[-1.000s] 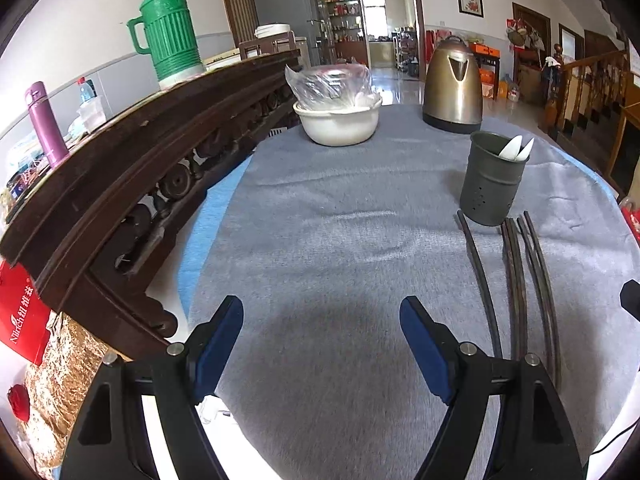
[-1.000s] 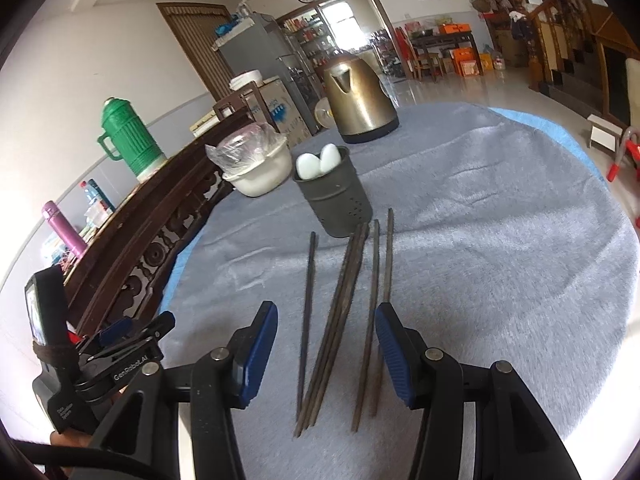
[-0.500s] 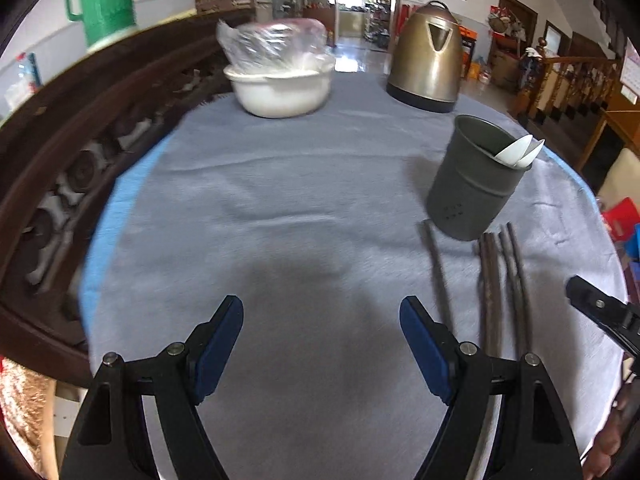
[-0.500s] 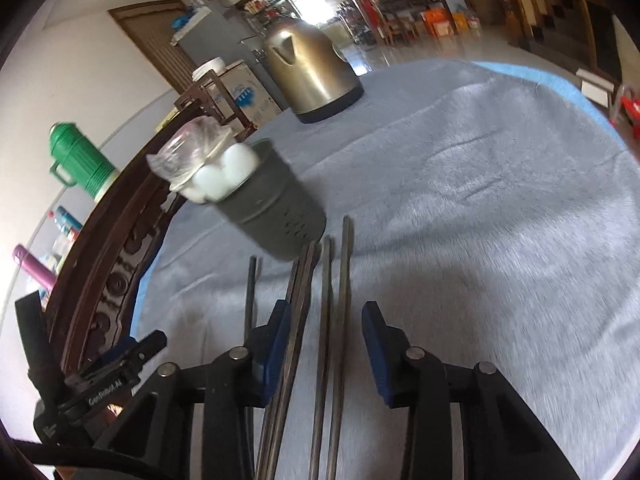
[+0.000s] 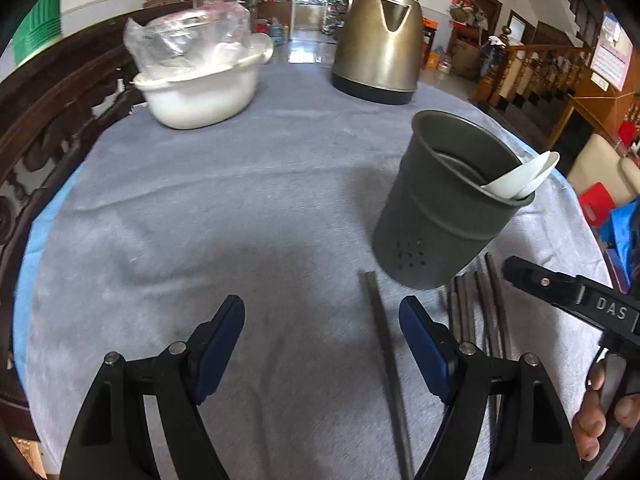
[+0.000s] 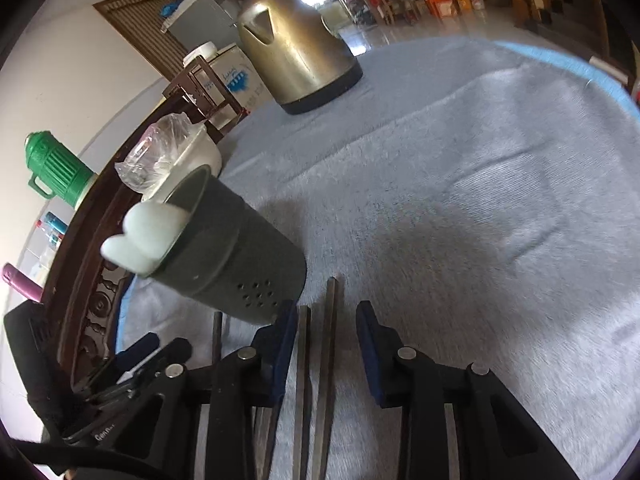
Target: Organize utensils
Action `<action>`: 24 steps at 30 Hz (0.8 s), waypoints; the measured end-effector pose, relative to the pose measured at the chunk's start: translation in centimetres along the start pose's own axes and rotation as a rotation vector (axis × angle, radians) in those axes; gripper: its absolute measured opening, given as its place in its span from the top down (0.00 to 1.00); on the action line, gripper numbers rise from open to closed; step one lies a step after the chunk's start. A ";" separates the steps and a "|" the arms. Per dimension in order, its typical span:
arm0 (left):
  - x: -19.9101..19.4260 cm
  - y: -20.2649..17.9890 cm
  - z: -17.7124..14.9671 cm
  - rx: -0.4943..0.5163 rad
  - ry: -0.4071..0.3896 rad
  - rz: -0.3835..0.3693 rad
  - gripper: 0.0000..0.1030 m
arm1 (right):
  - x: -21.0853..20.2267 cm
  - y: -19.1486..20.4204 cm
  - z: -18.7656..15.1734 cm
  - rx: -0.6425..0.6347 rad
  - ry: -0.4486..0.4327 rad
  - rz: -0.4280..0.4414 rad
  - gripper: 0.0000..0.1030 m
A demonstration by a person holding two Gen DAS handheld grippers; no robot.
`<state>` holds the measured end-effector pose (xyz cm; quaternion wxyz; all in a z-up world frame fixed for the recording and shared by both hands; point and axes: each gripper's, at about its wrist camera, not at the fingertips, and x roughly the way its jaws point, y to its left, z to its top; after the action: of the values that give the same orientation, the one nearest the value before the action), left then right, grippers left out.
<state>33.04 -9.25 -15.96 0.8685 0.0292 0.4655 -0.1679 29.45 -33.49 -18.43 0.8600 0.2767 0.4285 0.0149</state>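
Note:
A dark grey utensil cup (image 5: 444, 204) with white spoons (image 5: 524, 178) in it stands on the grey cloth; it also shows in the right wrist view (image 6: 236, 256). Several dark chopsticks (image 5: 476, 304) lie on the cloth in front of the cup. My left gripper (image 5: 322, 344) is open and empty, low over the cloth, with one separate chopstick (image 5: 384, 340) running just inside its right finger. My right gripper (image 6: 326, 344) is open, lowered over the chopsticks, with two chopsticks (image 6: 316, 380) lying between its fingers. The other chopsticks are partly hidden under its left finger.
A bronze kettle (image 5: 380, 36) and a white bowl with a plastic bag (image 5: 200, 80) stand at the far side. A carved dark wooden rail (image 5: 40, 120) runs along the left edge. A green thermos (image 6: 56, 168) stands on the rail.
Both grippers have moved forward and down toward the cup and chopsticks. The right gripper has narrowed and now straddles two chopsticks.

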 end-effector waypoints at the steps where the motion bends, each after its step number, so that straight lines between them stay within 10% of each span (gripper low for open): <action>1: 0.5 0.0 0.2 -0.002 0.015 -0.013 0.22 | 0.2 0.0 0.1 -0.001 0.007 0.000 0.69; 14: 3.8 0.2 1.7 -0.019 0.100 -0.084 0.48 | 2.9 0.9 0.9 -0.024 0.083 -0.094 0.89; 20: 4.8 0.2 2.6 -0.014 0.132 -0.132 0.89 | 2.6 0.7 0.7 -0.016 0.075 -0.084 0.92; 24: 4.5 -0.3 2.7 0.008 0.118 -0.140 0.92 | 1.8 0.6 0.5 -0.001 0.052 -0.055 0.92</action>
<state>37.38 -11.28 -18.13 0.8256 0.0098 0.5161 -0.2281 31.05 -32.71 -19.18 0.8488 0.2640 0.4581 -0.0013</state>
